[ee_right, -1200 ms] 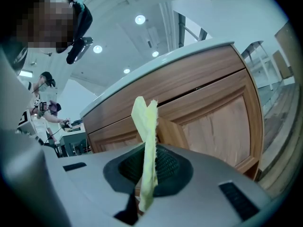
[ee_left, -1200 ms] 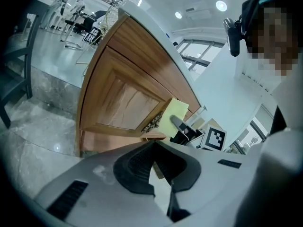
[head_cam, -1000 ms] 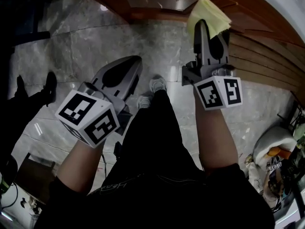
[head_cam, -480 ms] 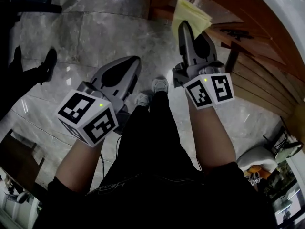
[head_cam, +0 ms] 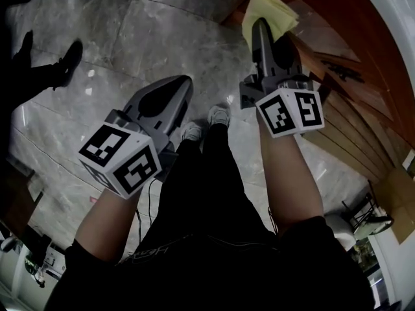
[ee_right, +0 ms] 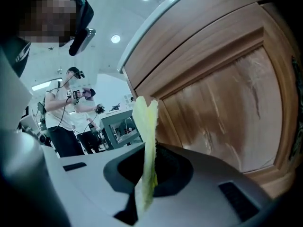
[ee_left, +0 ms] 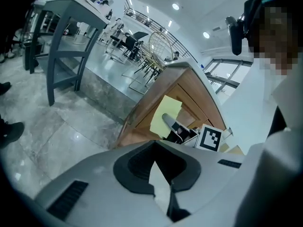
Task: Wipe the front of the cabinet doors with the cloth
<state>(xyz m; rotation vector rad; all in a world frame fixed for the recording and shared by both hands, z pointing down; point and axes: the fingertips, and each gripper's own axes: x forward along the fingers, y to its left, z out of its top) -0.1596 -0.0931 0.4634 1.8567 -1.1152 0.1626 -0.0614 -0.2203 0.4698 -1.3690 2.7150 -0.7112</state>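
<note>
A folded yellow cloth (head_cam: pixel 267 13) sticks up out of my right gripper (head_cam: pixel 260 26), which is shut on it. In the head view the cloth is held up against the brown wooden cabinet (head_cam: pixel 337 37) at the upper right. The right gripper view shows the cloth (ee_right: pixel 146 141) edge-on between the jaws, with a panelled cabinet door (ee_right: pixel 227 108) close on the right. My left gripper (head_cam: pixel 183 83) hangs lower and to the left over the floor, jaws together and holding nothing. The left gripper view (ee_left: pixel 158 167) shows the cloth (ee_left: pixel 164 116) against the cabinet (ee_left: pixel 189 91).
Underfoot is grey marble floor (head_cam: pixel 130 37), with my own shoes (head_cam: pixel 217 115) below the grippers. Another person's dark shoes (head_cam: pixel 68 60) stand at the upper left. A grey table (ee_left: pixel 71 13) and chairs stand further off. Other people (ee_right: pixel 66 122) stand behind.
The head view has swung, so the cabinet now sits further right. My right gripper keeps the cloth up by the cabinet. The left gripper has stayed where it was.
</note>
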